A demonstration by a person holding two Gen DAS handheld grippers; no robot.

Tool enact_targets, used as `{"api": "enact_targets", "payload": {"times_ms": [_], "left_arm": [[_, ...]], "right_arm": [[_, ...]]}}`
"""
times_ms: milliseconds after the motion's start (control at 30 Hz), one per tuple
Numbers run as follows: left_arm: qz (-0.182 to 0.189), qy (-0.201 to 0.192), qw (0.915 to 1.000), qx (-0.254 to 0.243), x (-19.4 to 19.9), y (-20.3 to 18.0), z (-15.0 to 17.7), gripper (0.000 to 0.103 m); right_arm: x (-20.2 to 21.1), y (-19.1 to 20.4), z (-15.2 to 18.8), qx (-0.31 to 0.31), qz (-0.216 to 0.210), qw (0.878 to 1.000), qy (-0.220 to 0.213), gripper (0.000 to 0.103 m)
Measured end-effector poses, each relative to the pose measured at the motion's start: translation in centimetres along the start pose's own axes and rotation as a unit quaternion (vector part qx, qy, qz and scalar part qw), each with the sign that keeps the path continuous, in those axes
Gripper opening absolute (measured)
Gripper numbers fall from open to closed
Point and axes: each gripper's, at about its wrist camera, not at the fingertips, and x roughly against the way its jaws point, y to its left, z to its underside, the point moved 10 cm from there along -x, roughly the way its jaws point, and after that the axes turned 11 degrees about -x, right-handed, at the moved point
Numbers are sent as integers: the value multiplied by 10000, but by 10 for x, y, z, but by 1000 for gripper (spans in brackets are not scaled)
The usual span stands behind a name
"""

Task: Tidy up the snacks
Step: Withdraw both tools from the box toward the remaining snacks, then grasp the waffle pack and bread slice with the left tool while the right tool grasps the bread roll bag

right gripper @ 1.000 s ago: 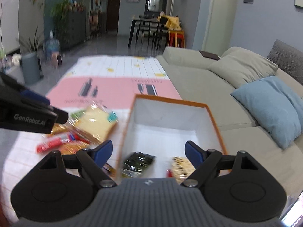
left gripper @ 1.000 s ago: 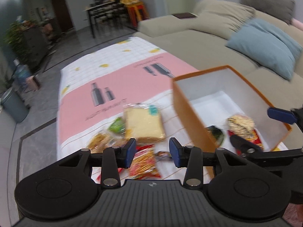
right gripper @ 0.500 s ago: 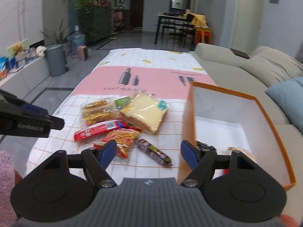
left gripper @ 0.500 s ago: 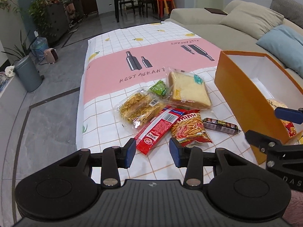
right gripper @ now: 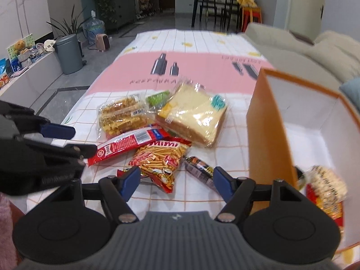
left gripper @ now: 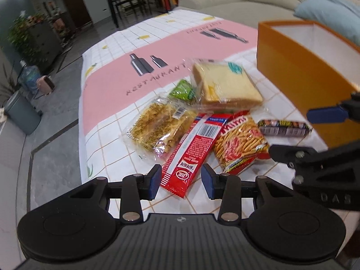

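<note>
Snacks lie in a heap on the pink and white tablecloth (left gripper: pixel 117 85). They include a long red pack (left gripper: pixel 191 148), a Mimi stick-snack bag (left gripper: pixel 240 139), a dark sausage stick (left gripper: pixel 282 128), a wrapped sandwich (left gripper: pixel 225 85), a clear pack of yellow crisps (left gripper: pixel 157 126) and a small green pack (left gripper: pixel 182 90). My left gripper (left gripper: pixel 181 183) is open, with the red pack's near end between its pads, which stand apart from it. My right gripper (right gripper: pixel 175 181) hovers low over the Mimi bag (right gripper: pixel 159 159) and the sausage stick (right gripper: pixel 199 168). Its jaws are closing and its pads press on nothing.
An orange box (right gripper: pixel 267 135) with a white inside stands right of the heap and holds several snacks (right gripper: pixel 326 184). A beige sofa (left gripper: pixel 258 2) with a blue cushion runs along the far right. Grey floor and a bin (right gripper: pixel 68 54) lie to the left.
Both grippers have swung left from above the orange box and dropped toward the snack heap. The right jaws have narrowed. The left jaws keep the same gap.
</note>
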Motion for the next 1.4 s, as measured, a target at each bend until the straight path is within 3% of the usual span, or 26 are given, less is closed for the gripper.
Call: {"api": "enact_targets", "payload": {"times_ms": [233,400,567,733,833,900,1033,1133,1200,1333,1400], "left_arm": [[33,65,9999,-114,-21,8,-5,48],[-26,40,9999,-131,-33,22,-13,48],[238,30,9976,646,-48,49,-19,58],[349,119,9865,1594,-67,77,-20,65],[522,306,9750,2139,-82,86,-15,65],[583,438,9662,2471,-91,90,-9,71],[758,359,9547,2854,-95,95,-8,75],[861,358,9476,3054,-101,94,-7,89],[1002,330,9403,3235,-107,92,-6,93],[921,230,9418,3224,-109,89,-13,96],[849,185,9475,3078,-110,83,-17,97]], "right_arm": [[-34,2,-2,6,96,9998,163,70],[-51,6,-20,375,189,9991,-32,70],[-75,15,-40,750,212,9968,-151,76],[-97,26,-53,1221,265,9917,-296,81],[-109,30,-57,1286,253,9910,-291,82],[-118,30,-58,1213,243,9920,-244,82],[-130,30,-59,1197,334,9919,-266,83],[-134,31,-58,1201,417,9915,-287,84],[-136,32,-56,1256,478,9905,-284,81],[-137,31,-54,1328,566,9891,-302,75],[-136,32,-53,1354,578,9885,-336,72]]}}
